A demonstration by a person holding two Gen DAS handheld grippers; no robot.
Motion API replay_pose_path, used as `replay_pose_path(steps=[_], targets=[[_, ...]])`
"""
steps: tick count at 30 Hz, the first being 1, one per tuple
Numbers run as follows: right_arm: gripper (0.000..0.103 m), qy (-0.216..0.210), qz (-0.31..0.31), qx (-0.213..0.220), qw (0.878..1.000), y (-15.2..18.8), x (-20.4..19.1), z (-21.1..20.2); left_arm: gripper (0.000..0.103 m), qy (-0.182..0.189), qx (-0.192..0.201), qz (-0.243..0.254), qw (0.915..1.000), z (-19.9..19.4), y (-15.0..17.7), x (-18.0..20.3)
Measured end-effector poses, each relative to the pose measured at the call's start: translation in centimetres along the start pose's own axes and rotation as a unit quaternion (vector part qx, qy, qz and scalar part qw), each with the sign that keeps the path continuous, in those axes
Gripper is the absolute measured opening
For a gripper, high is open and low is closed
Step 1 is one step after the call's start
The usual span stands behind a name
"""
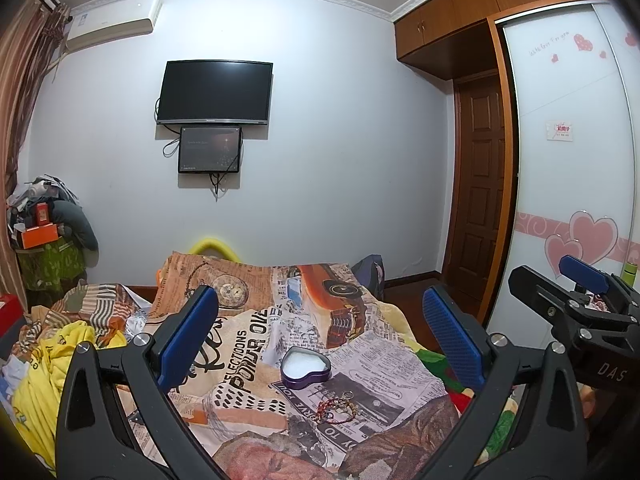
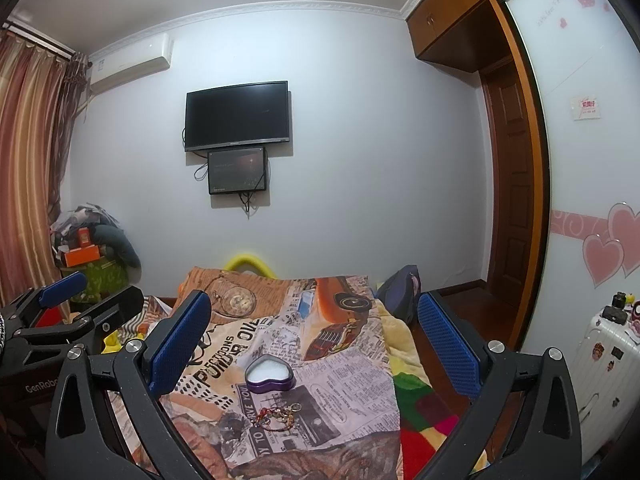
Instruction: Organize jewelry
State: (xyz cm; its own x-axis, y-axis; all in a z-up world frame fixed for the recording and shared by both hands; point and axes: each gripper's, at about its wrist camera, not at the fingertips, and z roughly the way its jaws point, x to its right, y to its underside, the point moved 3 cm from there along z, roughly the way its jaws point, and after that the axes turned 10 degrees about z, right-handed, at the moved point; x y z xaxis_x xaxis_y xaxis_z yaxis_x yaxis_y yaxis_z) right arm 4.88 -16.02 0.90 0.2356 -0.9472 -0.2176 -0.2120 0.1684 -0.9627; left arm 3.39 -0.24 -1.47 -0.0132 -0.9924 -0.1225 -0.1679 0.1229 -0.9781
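A purple heart-shaped tin (image 1: pixel 306 368) with a white inside lies open on the newspaper-print cloth (image 1: pixel 256 344); it also shows in the right wrist view (image 2: pixel 269 373). A small heap of jewelry (image 1: pixel 336 407), red beaded bracelets and gold rings, lies just in front of the tin and also shows in the right wrist view (image 2: pixel 280 416). My left gripper (image 1: pixel 320 320) is open and empty, held above the tin. My right gripper (image 2: pixel 316 320) is open and empty, also above the tin. Each gripper shows at the edge of the other's view.
The cloth covers a bed. Yellow clothes (image 1: pixel 52 364) lie on its left side and a colourful blanket (image 2: pixel 424 404) on its right. A dark backpack (image 2: pixel 400 288) sits at the bed's far right. A white suitcase (image 2: pixel 600 352) stands by the wardrobe.
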Motion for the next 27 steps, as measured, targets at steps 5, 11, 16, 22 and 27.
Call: replay_pose_path(steps=[5, 11, 16, 22, 27], targets=[[0.103, 0.000, 0.000, -0.001, 1.000, 0.1, 0.0, 0.1, 0.103, 0.000, -0.002, -0.001, 1.0000, 0.1, 0.1, 0.0], [0.103, 0.000, 0.000, -0.001, 1.000, 0.0, 0.0, 0.1, 0.103, -0.001, -0.004, -0.001, 1.0000, 0.2, 0.0, 0.0], [0.103, 0.001, 0.000, -0.002, 1.000, 0.0, 0.0, 0.2, 0.103, -0.002, -0.005, 0.000, 1.0000, 0.4, 0.1, 0.0], [0.103, 0.001, 0.000, -0.005, 1.000, 1.2, -0.4, 0.1, 0.103, -0.001, -0.007, -0.001, 1.0000, 0.5, 0.2, -0.1], [0.103, 0.001, 0.001, -0.009, 1.000, 1.4, -0.4, 0.1, 0.103, -0.001, -0.011, -0.004, 0.9999, 0.7, 0.2, -0.3]])
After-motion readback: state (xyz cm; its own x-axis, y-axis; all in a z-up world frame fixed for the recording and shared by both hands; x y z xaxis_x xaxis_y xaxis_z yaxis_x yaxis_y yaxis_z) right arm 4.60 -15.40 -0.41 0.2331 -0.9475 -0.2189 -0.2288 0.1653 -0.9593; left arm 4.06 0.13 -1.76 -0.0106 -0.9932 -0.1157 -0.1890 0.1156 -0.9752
